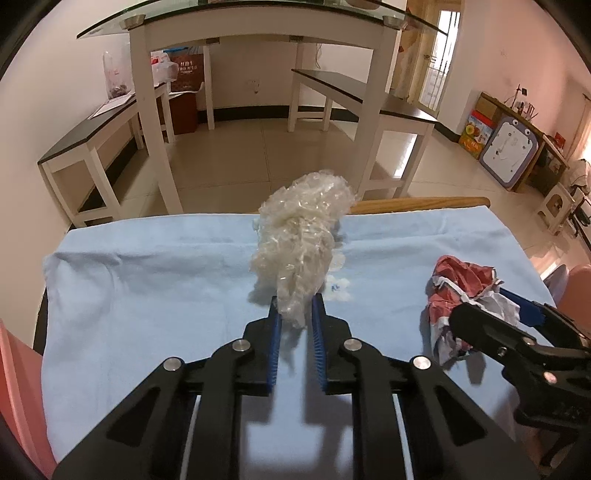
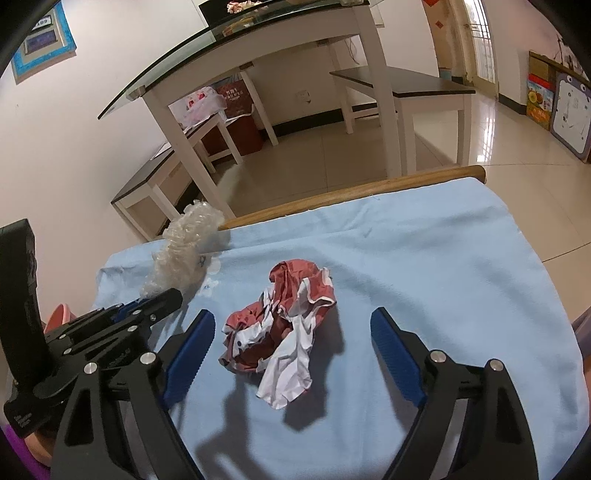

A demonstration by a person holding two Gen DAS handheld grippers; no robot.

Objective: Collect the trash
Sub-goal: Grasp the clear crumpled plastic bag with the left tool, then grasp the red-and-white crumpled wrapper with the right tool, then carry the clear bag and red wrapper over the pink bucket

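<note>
My left gripper (image 1: 295, 308) is shut on the near end of a crumpled clear plastic wrap (image 1: 301, 236), which sticks up above the light blue cloth (image 1: 147, 295). The wrap also shows in the right wrist view (image 2: 181, 251), with the left gripper (image 2: 162, 299) below it. My right gripper (image 2: 291, 328) is open, its blue pads either side of a crumpled red and white paper wrapper (image 2: 284, 332) lying on the cloth (image 2: 443, 277). The wrapper (image 1: 461, 291) and right gripper (image 1: 491, 314) also show at right in the left wrist view.
A wooden edge (image 2: 351, 195) runs along the far side of the cloth. Beyond stand a glass-topped white table (image 1: 258, 22) and two dark-topped benches (image 1: 88, 136) on the tiled floor. A pink object (image 1: 18, 387) sits at the near left.
</note>
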